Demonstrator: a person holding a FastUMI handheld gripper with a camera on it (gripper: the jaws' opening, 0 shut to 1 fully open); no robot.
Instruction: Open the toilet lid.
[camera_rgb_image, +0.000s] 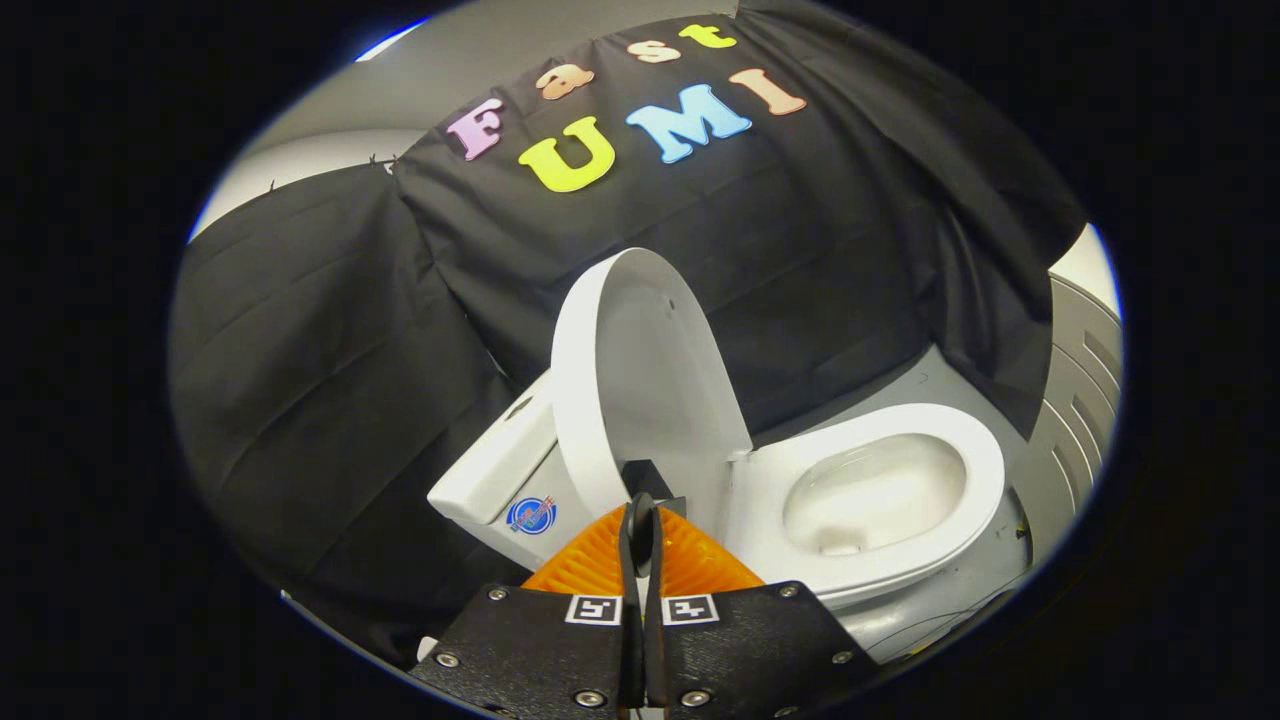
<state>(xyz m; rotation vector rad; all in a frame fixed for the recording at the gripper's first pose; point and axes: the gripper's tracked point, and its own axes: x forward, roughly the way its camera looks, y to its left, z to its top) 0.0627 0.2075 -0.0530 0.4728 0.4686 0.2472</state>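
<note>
The white toilet lid (640, 370) stands raised, tilted back towards the tank (495, 470). Beside it the white seat (975, 455) lies flat around the open bowl (870, 495). My gripper (640, 505) is shut, its two fingers pressed together with just a thin sliver between them. Its tips sit right at the lower part of the raised lid, near where the lid meets the seat. I cannot tell whether the tips touch the lid. Nothing is visibly held between the fingers.
Black cloth (300, 350) hangs behind and beside the toilet. A grey floor (900, 385) shows beyond the seat, and a grey ribbed panel (1075, 400) stands past the bowl. A round blue sticker (531, 515) marks the tank's side.
</note>
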